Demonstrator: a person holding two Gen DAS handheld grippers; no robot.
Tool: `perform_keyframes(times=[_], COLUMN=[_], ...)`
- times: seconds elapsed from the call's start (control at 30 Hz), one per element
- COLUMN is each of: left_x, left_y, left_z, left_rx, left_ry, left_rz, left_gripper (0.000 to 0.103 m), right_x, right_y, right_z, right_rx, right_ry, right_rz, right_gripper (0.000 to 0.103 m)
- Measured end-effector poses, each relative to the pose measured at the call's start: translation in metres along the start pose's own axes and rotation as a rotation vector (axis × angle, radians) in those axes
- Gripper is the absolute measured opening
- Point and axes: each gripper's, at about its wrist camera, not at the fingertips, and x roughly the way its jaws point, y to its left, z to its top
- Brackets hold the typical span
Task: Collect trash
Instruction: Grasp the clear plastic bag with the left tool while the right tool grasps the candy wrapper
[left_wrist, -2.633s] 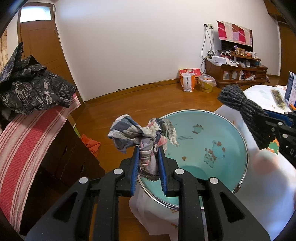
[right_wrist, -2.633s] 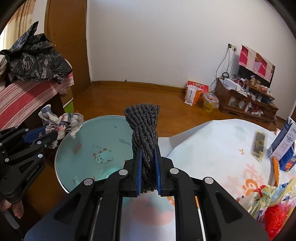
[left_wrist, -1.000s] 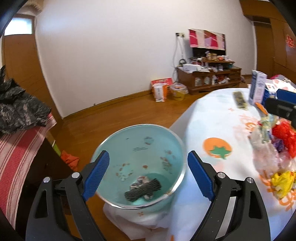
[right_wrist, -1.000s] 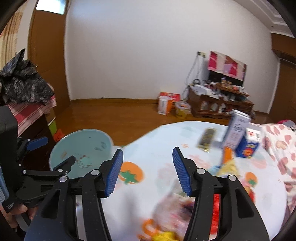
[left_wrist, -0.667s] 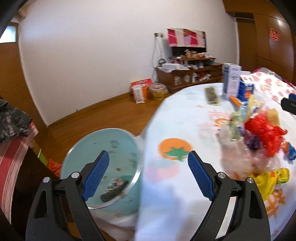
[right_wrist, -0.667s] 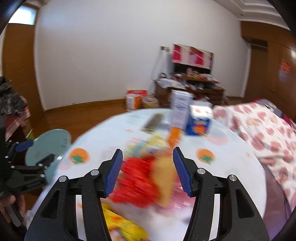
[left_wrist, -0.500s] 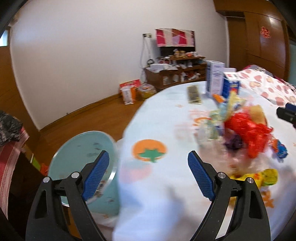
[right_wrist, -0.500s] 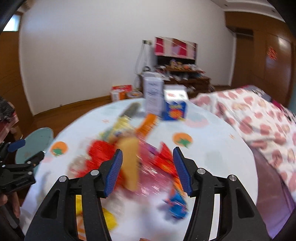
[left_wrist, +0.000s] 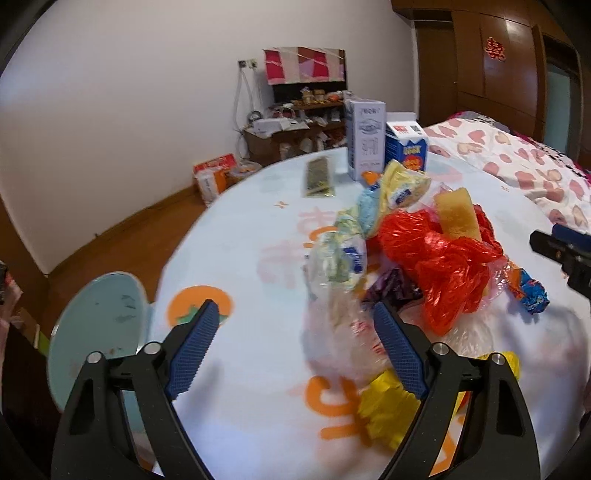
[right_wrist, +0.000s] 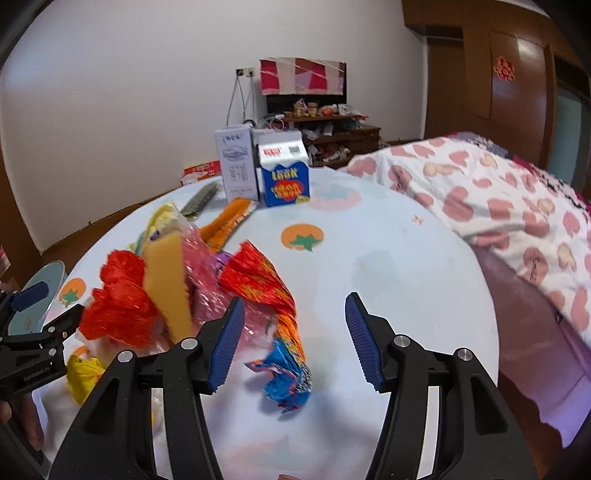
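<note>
Both grippers hung over the table (left_wrist: 240, 221) with jaws spread wide and nothing between them. Seen from the left gripper (left_wrist: 295, 347), a heap of trash lay on the cloth: a red bag (left_wrist: 443, 258) on top, a yellow sponge (left_wrist: 456, 214) standing against it, a clear bag (left_wrist: 340, 258) on its left and a yellow wrapper (left_wrist: 384, 413) close under the right finger. A blue wrapper (left_wrist: 532, 293) lay at the heap's right edge, near the tip of the other gripper. The basin (left_wrist: 99, 325) stood off the table's left edge, low in the frame.

From the right gripper (right_wrist: 295, 336), the blue wrapper (right_wrist: 284, 380) lay just ahead of the open jaws, nearer the left finger. The red bag (right_wrist: 118, 306) and sponge (right_wrist: 168, 280) sat to the left. An orange packet (right_wrist: 229, 221) lay beyond them. Two cartons stood side by side at the far edge, a white carton (right_wrist: 236, 166) and a blue carton (right_wrist: 284, 177). The left gripper (right_wrist: 33, 325) showed at the left border, with the basin (right_wrist: 37, 291) behind it.
</note>
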Motion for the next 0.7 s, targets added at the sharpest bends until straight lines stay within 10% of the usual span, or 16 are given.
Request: perform_keyframes(times=[0.27, 0.7], left_x=[0.024, -0.030], left_y=[-0.020, 0.008], left_z=[-0.002, 0.008], left_rx=[0.039, 0.003], left_ry=[0.068, -0.082], left_rz=[-0.151, -0.111], left_gripper=[0.011, 0.007], right_x=[0.004, -0.005], right_y=[-0.009, -0.026], right_z=[0.000, -0.010], right_rx=[0.023, 0.072], right_ry=[-0.009, 0.000], right_rz=[-0.004, -0.028], right_gripper=[0.057, 0.056])
